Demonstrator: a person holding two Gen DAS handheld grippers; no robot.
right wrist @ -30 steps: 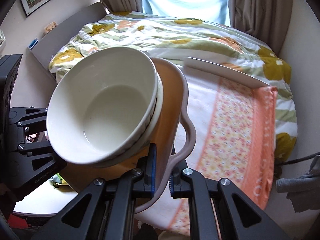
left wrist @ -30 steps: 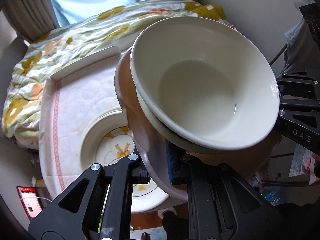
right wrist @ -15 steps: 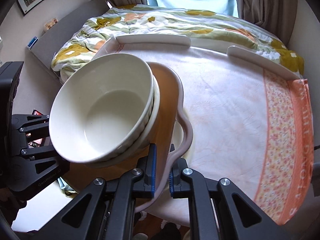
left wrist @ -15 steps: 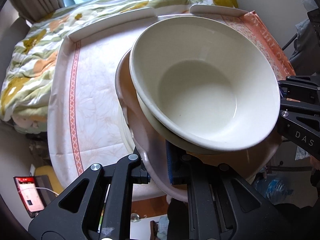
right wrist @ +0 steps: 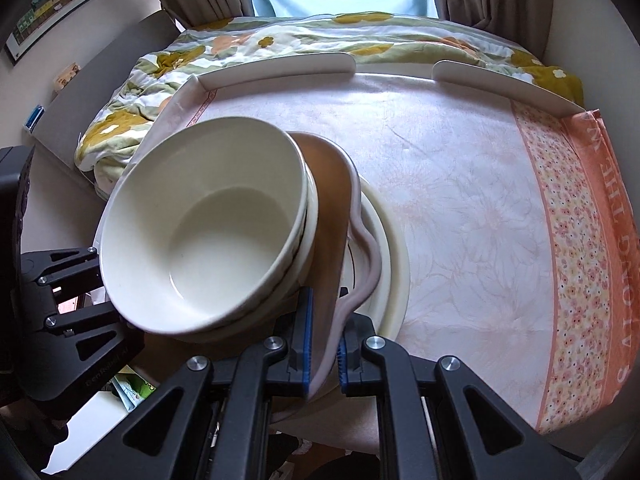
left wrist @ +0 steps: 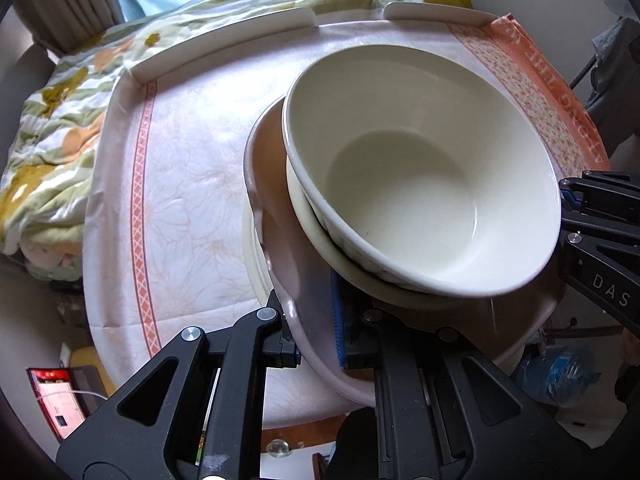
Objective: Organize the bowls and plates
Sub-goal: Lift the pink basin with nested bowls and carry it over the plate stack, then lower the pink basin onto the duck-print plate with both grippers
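A pink wavy-edged plate [left wrist: 276, 200] [right wrist: 332, 196] carries two nested cream bowls [left wrist: 420, 200] [right wrist: 200, 236]. My left gripper [left wrist: 316, 332] is shut on the plate's near rim in the left wrist view. My right gripper [right wrist: 323, 344] is shut on the opposite rim in the right wrist view. Each gripper also shows at the edge of the other's view: the right gripper [left wrist: 596, 236] and the left gripper [right wrist: 64, 300]. Just under the held pink plate a cream plate [right wrist: 394, 264] [left wrist: 252, 264] lies on the table; most of it is hidden.
The round table wears a pale floral cloth [right wrist: 460, 168] with an orange flowered border [right wrist: 576, 240]. White raised guards [right wrist: 280, 66] line its far edge. Behind it lies a flowered bedspread [right wrist: 280, 36]. A red device [left wrist: 56, 396] sits on the floor at lower left.
Both grippers carried the pink plate with the bowls across the table and downward. The patterned cream plate, earlier in plain sight beside the load, now lies mostly hidden beneath it.
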